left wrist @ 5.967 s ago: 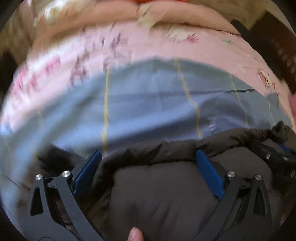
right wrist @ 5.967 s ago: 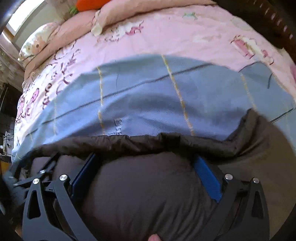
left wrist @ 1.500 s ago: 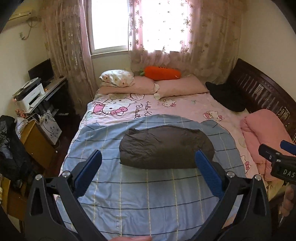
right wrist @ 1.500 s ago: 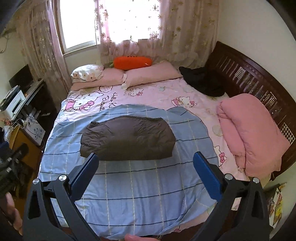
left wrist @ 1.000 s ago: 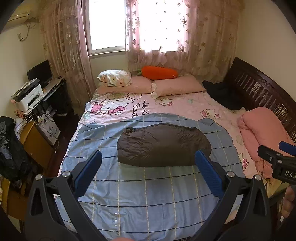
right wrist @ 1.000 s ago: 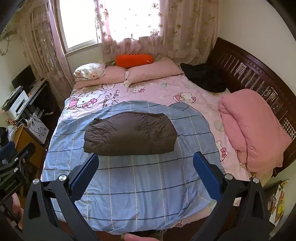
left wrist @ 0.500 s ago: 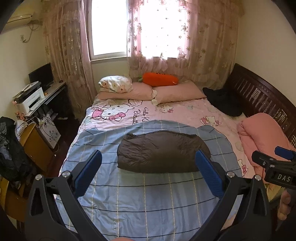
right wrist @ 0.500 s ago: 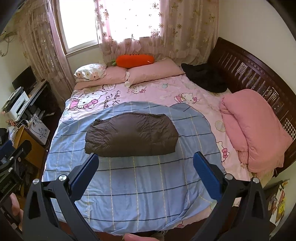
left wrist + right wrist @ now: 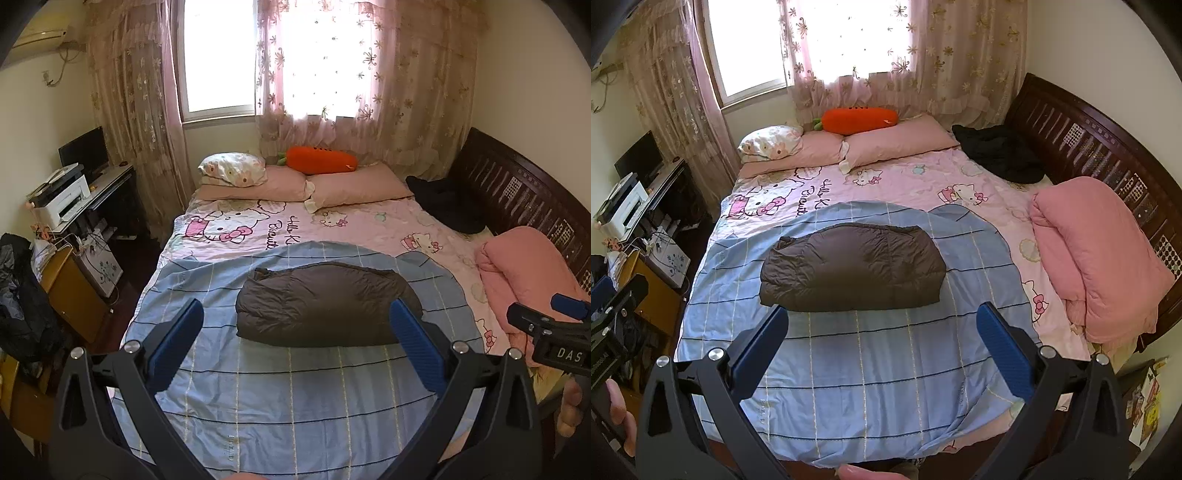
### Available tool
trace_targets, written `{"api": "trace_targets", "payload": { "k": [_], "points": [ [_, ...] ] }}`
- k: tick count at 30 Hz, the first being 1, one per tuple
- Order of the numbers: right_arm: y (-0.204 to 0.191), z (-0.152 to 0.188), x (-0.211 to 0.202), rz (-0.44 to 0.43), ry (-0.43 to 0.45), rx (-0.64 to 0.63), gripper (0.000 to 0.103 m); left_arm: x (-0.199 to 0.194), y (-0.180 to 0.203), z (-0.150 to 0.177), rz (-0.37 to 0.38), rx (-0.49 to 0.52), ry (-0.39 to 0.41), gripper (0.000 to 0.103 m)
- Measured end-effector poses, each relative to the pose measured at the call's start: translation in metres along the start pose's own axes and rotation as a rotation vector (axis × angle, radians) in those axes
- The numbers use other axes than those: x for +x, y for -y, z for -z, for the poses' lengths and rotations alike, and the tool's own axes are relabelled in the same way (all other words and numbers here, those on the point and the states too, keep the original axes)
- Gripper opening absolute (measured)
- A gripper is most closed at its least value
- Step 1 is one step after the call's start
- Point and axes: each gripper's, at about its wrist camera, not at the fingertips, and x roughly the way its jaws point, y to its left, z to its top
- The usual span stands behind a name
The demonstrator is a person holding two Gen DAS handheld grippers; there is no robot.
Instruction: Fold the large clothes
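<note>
A dark brown puffy jacket (image 9: 325,304) lies folded into a compact rectangle on a blue checked sheet (image 9: 295,398) in the middle of the bed; it also shows in the right wrist view (image 9: 851,271). My left gripper (image 9: 295,343) is open and empty, held back from the bed, well short of the jacket. My right gripper (image 9: 881,341) is open and empty too, also back from the bed's near edge. The right gripper's body shows at the right edge of the left wrist view (image 9: 550,332).
A pink folded quilt (image 9: 1097,258) lies on the bed's right side by the dark wooden headboard (image 9: 1100,155). Black clothing (image 9: 1001,153), pink pillows (image 9: 894,142) and an orange carrot cushion (image 9: 858,118) lie at the far end. A desk with a printer (image 9: 62,197) stands left.
Six seconds ago both grippers were down at the jacket with its edge between their open fingers. Now both are far back and the jacket lies folded. In the last second the views barely shifted.
</note>
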Motion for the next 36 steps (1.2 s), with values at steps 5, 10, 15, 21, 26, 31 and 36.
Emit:
{"api": "trace_targets", "payload": {
  "k": [5, 10, 15, 21, 26, 31, 36],
  "points": [
    [-0.002, 0.001, 0.0, -0.002, -0.001, -0.003, 0.102, 0.002, 0.001, 0.003, 0.006, -0.002, -0.008, 0.101],
    [-0.002, -0.001, 0.0, -0.016, -0.003, -0.01, 0.102, 0.002, 0.002, 0.005, 0.015, 0.0, -0.017, 0.101],
    [-0.002, -0.002, 0.0, -0.015, 0.0, -0.004, 0.102, 0.002, 0.002, 0.004, 0.016, 0.008, -0.013, 0.101],
    [-0.007, -0.001, 0.0, -0.014, -0.001, -0.021, 0.102, 0.002, 0.003, 0.004, 0.021, 0.006, -0.015, 0.101],
    [-0.01, -0.002, 0.003, -0.016, -0.005, -0.017, 0.102, 0.007, 0.0, 0.003, 0.015, 0.008, -0.029, 0.101],
    [-0.011, -0.002, 0.005, -0.019, -0.008, -0.011, 0.102, 0.01, -0.002, 0.001, 0.015, 0.003, -0.038, 0.101],
    [-0.011, -0.004, 0.009, -0.03, -0.019, 0.002, 0.102, 0.015, -0.005, 0.001, 0.036, -0.009, -0.051, 0.101]
  ]
}}
